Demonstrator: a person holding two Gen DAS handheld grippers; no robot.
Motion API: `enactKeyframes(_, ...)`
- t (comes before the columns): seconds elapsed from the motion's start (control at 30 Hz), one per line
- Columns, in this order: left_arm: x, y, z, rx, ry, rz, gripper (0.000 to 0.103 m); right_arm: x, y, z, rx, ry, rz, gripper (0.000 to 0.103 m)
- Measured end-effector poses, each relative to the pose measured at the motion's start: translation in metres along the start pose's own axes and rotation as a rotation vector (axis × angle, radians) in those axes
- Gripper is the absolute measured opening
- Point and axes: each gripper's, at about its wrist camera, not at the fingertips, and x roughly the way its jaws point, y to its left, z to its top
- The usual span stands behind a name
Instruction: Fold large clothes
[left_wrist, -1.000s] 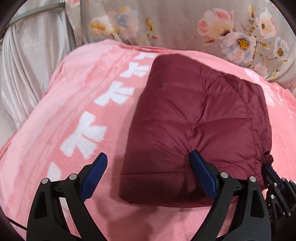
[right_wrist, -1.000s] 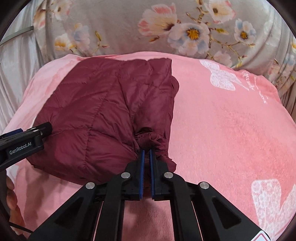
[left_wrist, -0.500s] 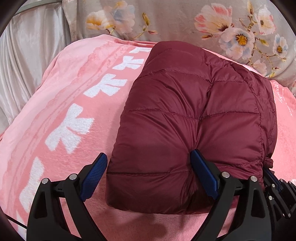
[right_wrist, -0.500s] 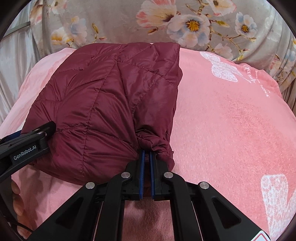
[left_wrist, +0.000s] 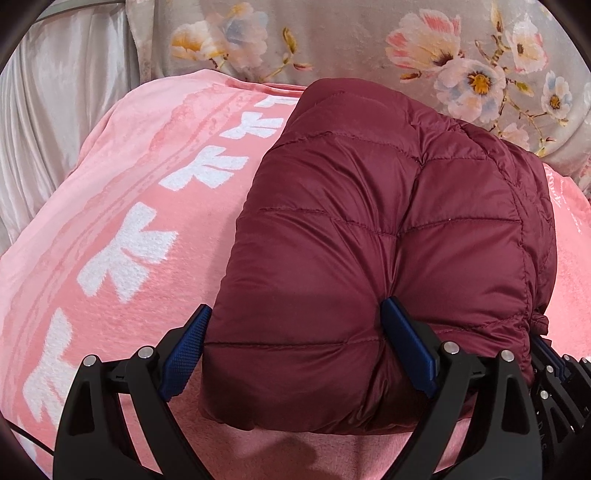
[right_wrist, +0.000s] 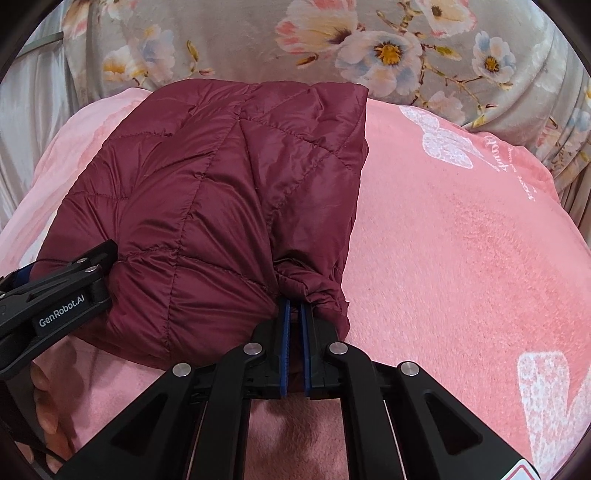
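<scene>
The dark red quilted jacket is lying folded into a thick bundle on the pink blanket, and in the left wrist view it is filling the middle and the 3 o'clock part of the picture. The left gripper is standing wide open around the near edge of the bundle: its left finger is just beside the jacket's side at 7 o'clock, and its right finger is pressing into the padded cloth at 5 o'clock. It is not pinching anything between the two pads.

In the right wrist view, the right gripper is almost fully closed, and it is holding a gathered fold of the jacket at the near right corner of the bundle, at 6 o'clock. The left tool is showing there at 9 o'clock, touching the jacket's near left edge.

The blanket is carrying white bow prints towards 9 o'clock in the left view. Behind it, at 12 o'clock, a grey floral cloth is lying, and a pale silky curtain is hanging at 10 o'clock. No container is showing in either view.
</scene>
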Motion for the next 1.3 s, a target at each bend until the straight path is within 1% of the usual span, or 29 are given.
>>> enactKeyframes(0.2, -0.001, -0.002, 0.0, 0.01, -0.007, 0.013, 0.09, 0.0, 0.002, 0.001, -0.009, 0.001, -0.011, 0.004)
enactKeyframes(0.4, -0.001, -0.003, -0.001, 0.004, -0.009, 0.007, 0.09, 0.0, 0.001, 0.0, -0.007, 0.001, -0.008, 0.004)
enactKeyframes(0.47, -0.002, -0.001, -0.001, -0.007, -0.012, 0.015, 0.095, 0.0, 0.001, 0.0, 0.001, 0.0, 0.002, 0.004)
enactKeyframes(0.53, -0.004, 0.002, -0.001, -0.025, -0.022, 0.013, 0.097, -0.001, -0.004, 0.001, 0.023, -0.004, 0.025, 0.004)
enactKeyframes(0.63, -0.01, 0.008, -0.002, -0.049, -0.04, -0.007, 0.097, -0.013, -0.023, -0.002, 0.105, -0.043, 0.125, 0.008)
enactKeyframes(0.67, -0.014, 0.011, -0.003, -0.055, -0.043, -0.013, 0.097, -0.018, -0.027, -0.005, 0.125, -0.05, 0.14, 0.009)
enactKeyframes(0.7, -0.019, 0.013, -0.006, -0.058, -0.049, -0.019, 0.097, -0.028, -0.032, -0.011, 0.138, -0.06, 0.152, 0.011)
enactKeyframes(0.73, -0.027, 0.015, -0.01, -0.06, -0.06, -0.024, 0.097, -0.039, -0.036, -0.019, 0.137, -0.073, 0.153, 0.021)
enactKeyframes(0.77, -0.038, 0.017, -0.017, -0.063, -0.076, -0.026, 0.097, -0.049, -0.038, -0.027, 0.128, -0.086, 0.146, 0.04)
enactKeyframes(0.83, -0.06, 0.017, -0.032, -0.055, -0.097, -0.022, 0.097, -0.068, -0.04, -0.045, 0.087, -0.106, 0.121, 0.054)
enactKeyframes(0.9, -0.077, 0.012, -0.047, -0.033, -0.103, -0.005, 0.097, -0.083, -0.044, -0.061, 0.057, -0.113, 0.112, 0.055)
enactKeyframes(0.93, -0.084, 0.008, -0.055, -0.018, -0.097, 0.003, 0.097, -0.091, -0.046, -0.069, 0.046, -0.116, 0.105, 0.058)
enactKeyframes(0.97, -0.088, 0.004, -0.061, -0.007, -0.09, 0.004, 0.098, -0.095, -0.048, -0.074, 0.041, -0.118, 0.098, 0.062)
enactKeyframes(1.03, -0.095, -0.006, -0.075, 0.017, -0.061, 0.008, 0.098, -0.104, -0.053, -0.082, 0.029, -0.12, 0.086, 0.064)
enactKeyframes(1.17, -0.104, -0.015, -0.089, 0.01, -0.043, 0.031, 0.098, -0.109, -0.063, -0.09, 0.025, -0.117, 0.057, 0.071)
enactKeyframes(1.3, -0.102, -0.018, -0.096, -0.003, -0.012, 0.066, 0.098, -0.104, -0.066, -0.095, 0.041, -0.089, 0.05, 0.074)
